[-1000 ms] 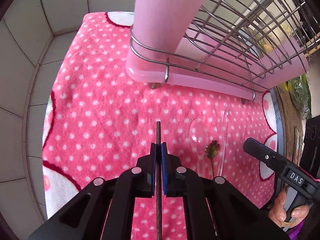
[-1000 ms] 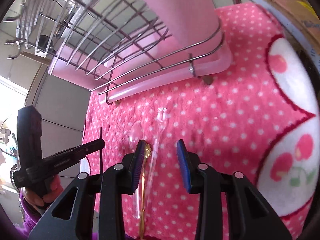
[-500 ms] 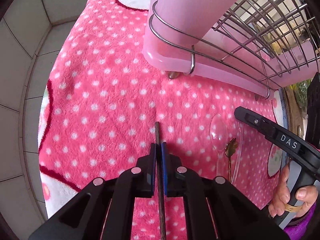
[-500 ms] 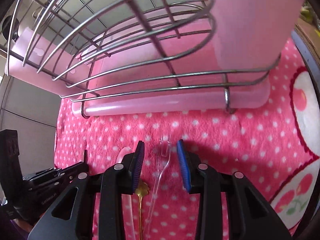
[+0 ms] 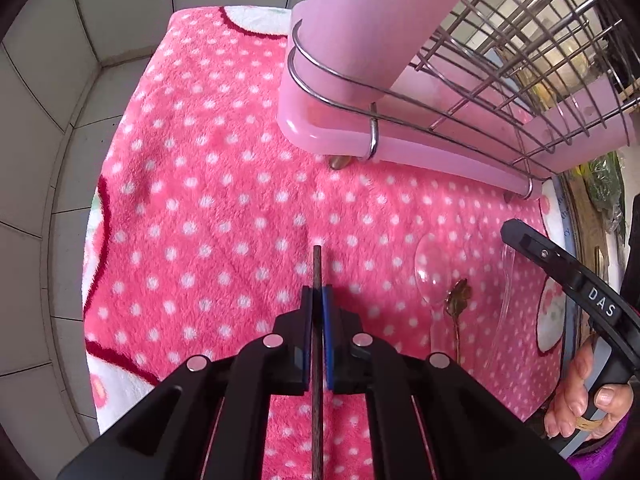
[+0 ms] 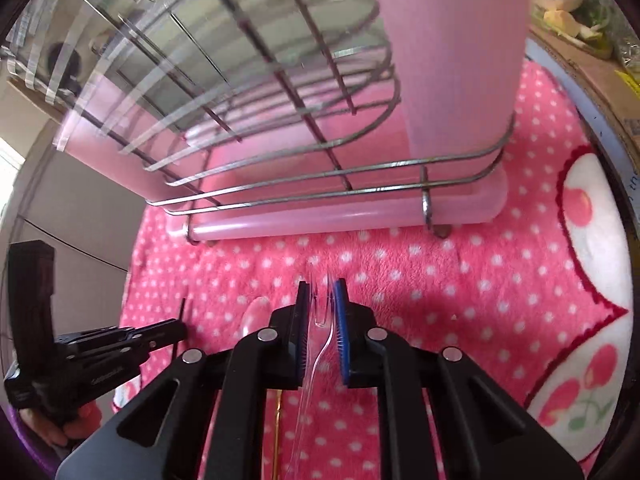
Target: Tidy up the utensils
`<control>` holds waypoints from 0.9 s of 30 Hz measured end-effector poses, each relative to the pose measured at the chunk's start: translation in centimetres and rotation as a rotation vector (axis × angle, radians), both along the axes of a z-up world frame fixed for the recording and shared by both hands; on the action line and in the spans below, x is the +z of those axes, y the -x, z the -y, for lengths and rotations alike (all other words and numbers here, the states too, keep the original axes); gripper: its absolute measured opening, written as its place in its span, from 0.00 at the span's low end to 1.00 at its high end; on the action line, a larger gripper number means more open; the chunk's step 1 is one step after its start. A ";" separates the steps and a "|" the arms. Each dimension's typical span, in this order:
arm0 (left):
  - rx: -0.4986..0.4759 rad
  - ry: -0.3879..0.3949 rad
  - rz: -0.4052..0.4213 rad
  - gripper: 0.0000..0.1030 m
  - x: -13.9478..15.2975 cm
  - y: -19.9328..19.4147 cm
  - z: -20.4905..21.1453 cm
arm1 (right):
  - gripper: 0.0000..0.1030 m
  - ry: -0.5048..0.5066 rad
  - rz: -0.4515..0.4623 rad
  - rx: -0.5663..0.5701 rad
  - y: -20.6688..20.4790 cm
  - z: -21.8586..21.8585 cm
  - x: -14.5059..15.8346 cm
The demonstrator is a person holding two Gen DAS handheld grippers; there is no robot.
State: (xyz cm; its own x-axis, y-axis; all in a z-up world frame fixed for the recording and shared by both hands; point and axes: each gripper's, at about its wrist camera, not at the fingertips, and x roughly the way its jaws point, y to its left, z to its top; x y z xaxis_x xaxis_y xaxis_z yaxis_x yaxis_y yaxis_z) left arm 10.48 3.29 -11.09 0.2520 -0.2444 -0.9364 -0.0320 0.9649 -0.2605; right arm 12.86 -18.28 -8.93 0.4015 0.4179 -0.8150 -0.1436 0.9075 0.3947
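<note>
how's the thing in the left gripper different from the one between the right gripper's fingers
The dark chopstick is an opaque brown straight rod; the clear plastic fork is see-through and ends in tines. The left gripper is shut tight on the chopstick, while the right gripper has jaws closing around the fork. Both are slim utensils that point toward the pink dish rack over the polka-dot blanket.

Left of the tongs, grey tiled wall (image 5: pixel 44 128) with dark grout lines, curving round a corner. Underneath, pink fleece cloth (image 5: pixel 208 200) with white dots and cherry prints. Far right, brown board edge (image 6: pixel 592 80) bearing green scraps. Daylit window (image 6: pixel 10 156) at far left.
</note>
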 end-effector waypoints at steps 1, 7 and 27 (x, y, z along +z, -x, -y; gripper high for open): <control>0.011 0.017 0.018 0.04 0.4 0.4 -0.2 | 0.12 -0.016 0.024 -0.001 0.6 0.4 0.6; 0.069 0.106 0.177 0.04 4.0 2.7 -1.9 | 0.12 -0.064 0.179 -0.010 3.1 3.0 4.6; 0.072 0.136 0.582 0.04 13.9 8.2 -3.2 | 0.12 -0.129 0.400 -0.089 8.5 8.2 11.3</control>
State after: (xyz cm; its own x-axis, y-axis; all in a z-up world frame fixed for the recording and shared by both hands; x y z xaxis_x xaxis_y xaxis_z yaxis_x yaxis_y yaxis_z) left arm 2.30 6.52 2.80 0.7345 -0.3157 -0.6007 0.0889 0.9223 -0.3760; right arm 4.35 -26.50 2.39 0.7142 0.4560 -0.5310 -0.2321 0.8700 0.4350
